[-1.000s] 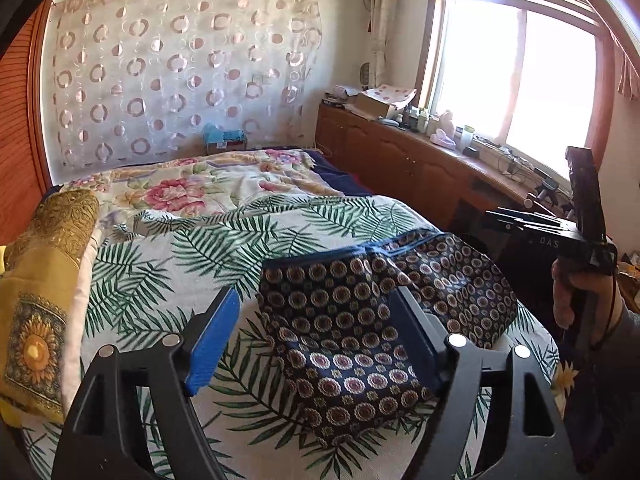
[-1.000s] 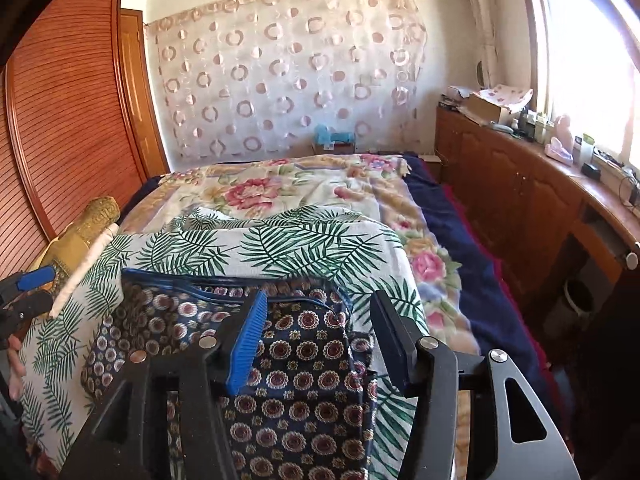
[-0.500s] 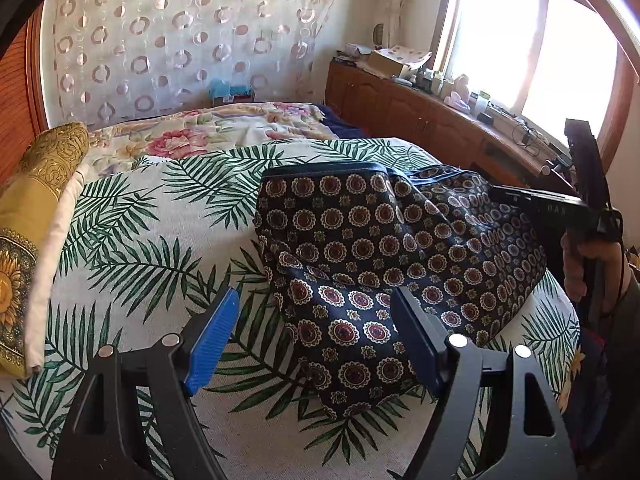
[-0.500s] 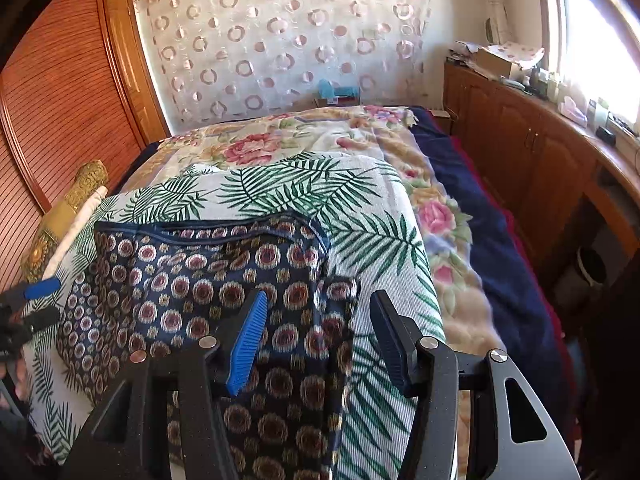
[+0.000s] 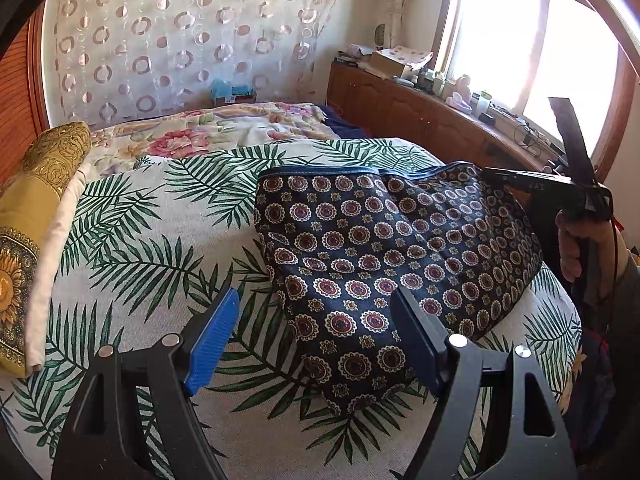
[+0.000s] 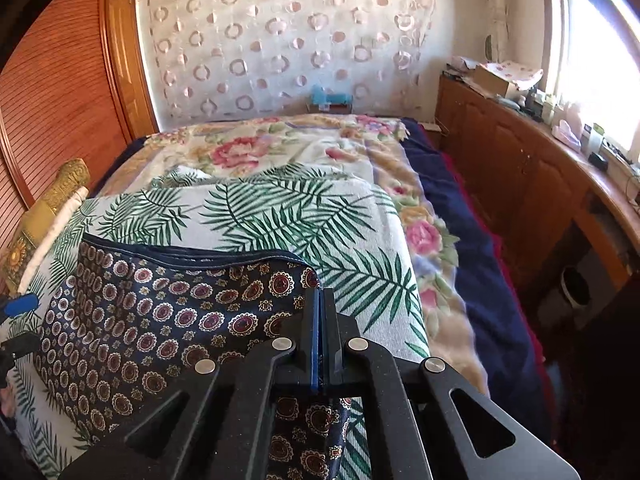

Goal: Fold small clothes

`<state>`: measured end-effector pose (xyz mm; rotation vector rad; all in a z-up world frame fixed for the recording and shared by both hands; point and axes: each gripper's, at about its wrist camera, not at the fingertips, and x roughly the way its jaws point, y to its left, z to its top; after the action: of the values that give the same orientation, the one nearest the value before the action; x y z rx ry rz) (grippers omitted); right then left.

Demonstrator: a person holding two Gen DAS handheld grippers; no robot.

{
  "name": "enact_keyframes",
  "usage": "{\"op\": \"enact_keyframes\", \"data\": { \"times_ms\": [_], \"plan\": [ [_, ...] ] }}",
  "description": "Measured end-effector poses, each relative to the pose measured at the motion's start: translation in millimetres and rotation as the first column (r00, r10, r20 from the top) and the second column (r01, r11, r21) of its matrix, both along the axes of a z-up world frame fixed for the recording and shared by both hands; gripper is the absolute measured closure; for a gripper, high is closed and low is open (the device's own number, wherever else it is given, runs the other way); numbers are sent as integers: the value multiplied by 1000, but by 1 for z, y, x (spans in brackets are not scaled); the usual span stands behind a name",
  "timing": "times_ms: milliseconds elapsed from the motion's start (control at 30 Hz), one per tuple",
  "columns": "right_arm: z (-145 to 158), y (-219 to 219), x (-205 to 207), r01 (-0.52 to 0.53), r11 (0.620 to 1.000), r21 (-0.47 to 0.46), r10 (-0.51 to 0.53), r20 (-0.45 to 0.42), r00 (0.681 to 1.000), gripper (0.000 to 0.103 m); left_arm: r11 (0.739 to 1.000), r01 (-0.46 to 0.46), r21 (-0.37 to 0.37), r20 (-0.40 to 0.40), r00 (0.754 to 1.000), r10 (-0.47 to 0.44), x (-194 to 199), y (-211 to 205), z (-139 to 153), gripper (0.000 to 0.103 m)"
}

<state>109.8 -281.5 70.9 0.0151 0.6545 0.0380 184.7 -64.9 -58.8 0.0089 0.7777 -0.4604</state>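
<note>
In the left wrist view the lower left and lower right corners are filled by the black frame of the left gripper, so the near bed edge is cut off there. Its two blue-padded fingers stand spread wide, nothing between the pads; the left one is over bare palm-leaf sheet, the right one over the near corner of the garment. At far left a yellow pillow runs out of frame. The garment — one dark blue piece printed with round medallions — lies on the right half of the bed, rumpled, its blue hem toward the far side and its lower tip hanging toward the near edge. Open sheet lies left of it and behind it. At the right edge a hand grips the handle of the right gripper, whose tip meets the garment's far right corner; the contact itself is hard to make out there.

In the right wrist view the right gripper has just closed, its fingers pressed together on the garment at the hem corner, lower centre. The cloth under the frame is hidden. To the right the sheet ends, then a floral blanket and a dark blue cover — beyond these a narrow gap and a wooden cabinet.
</note>
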Motion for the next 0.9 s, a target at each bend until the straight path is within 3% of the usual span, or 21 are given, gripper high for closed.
{"op": "enact_keyframes", "data": {
  "times_ms": [67,167,200,233,300,467,633,700,833,867,900],
  "plan": [
    [5,1,-3,-3,1000,8,3,0,1000,103,1000,0,2,-7,1000,0,2,0,-2,24],
    [9,3,-8,14,1000,-20,-14,-4,1000,90,1000,-4,4,-27,1000,4,4,0,-4,24],
    [6,4,-7,11,1000,-26,-12,-3,1000,74,1000,-3,0,-32,999,3,4,1,-4,24],
    [7,5,-13,1,1000,-23,-1,-1,1000,50,1000,-2,-8,-37,999,2,4,2,-5,24],
    [2,6,-19,-30,1000,-9,30,-11,1000,28,1000,-4,-17,-48,999,4,5,4,-6,24],
    [-15,-2,-27,-59,997,43,62,-73,995,27,1000,2,-12,-67,998,-3,7,2,-9,25],
    [-31,-16,-20,-54,993,107,68,-133,989,27,999,36,-35,-101,994,-39,4,-2,-14,52],
    [-34,-18,-21,-72,988,135,91,-142,986,27,999,44,-32,-112,993,-48,3,-4,-17,68],
    [-37,-15,-26,-134,980,149,156,-145,977,49,998,57,-29,-128,990,-60,6,-6,-23,76],
    [-36,-14,-26,-146,979,141,167,-145,975,51,998,53,-31,-132,990,-56,8,-5,-24,82],
    [-36,-13,-27,-152,979,138,172,-145,974,59,998,50,-32,-133,990,-54,8,-4,-24,91]
  ]
}}
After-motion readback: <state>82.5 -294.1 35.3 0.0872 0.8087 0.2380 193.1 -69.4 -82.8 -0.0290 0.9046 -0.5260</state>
